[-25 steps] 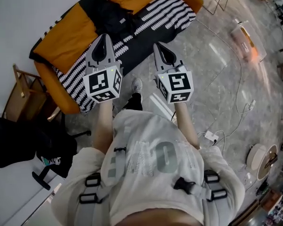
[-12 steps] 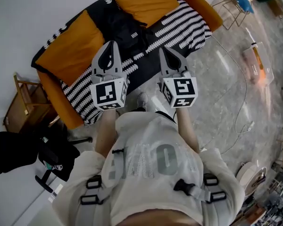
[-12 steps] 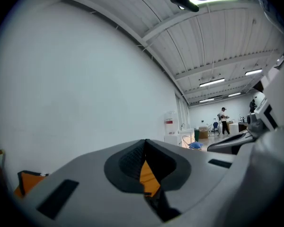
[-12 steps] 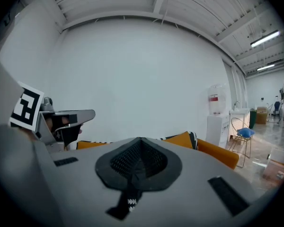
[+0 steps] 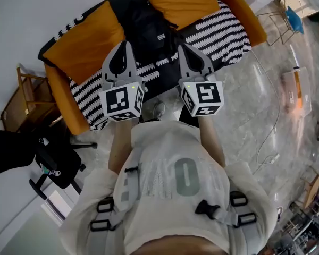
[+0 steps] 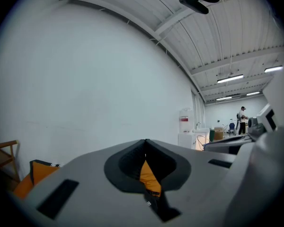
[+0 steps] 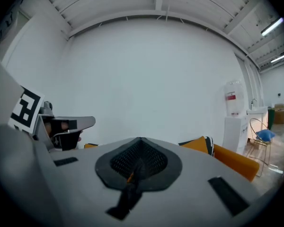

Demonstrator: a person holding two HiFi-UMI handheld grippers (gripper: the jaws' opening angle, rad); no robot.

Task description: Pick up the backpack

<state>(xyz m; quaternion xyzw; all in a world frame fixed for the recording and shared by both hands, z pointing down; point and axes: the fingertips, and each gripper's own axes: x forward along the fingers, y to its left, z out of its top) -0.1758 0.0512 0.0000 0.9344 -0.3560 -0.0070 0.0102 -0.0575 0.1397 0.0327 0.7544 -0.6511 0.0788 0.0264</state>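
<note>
A black backpack (image 5: 149, 28) lies on an orange sofa (image 5: 90, 41), between two orange cushions and on a black-and-white striped blanket (image 5: 218, 28). In the head view my left gripper (image 5: 126, 43) points at the sofa with its tip just left of the backpack, jaws shut and empty. The tip of my right gripper (image 5: 181, 47) is just right of the backpack; it is shut and empty too. Neither one touches the backpack. The left gripper (image 6: 145, 141) and the right gripper (image 7: 139, 139) each show closed jaws in their own view, aimed level at the white wall.
A wooden stand (image 5: 21, 102) is at the sofa's left end, with a black office chair (image 5: 53, 161) in front of it. White cables (image 5: 266, 137) run over the grey floor at right. A wire chair (image 5: 287, 20) stands far right, near a box (image 5: 295, 89).
Both grippers have moved forward toward the sofa, and the backpack now lies between their tips. Both stayed shut.
</note>
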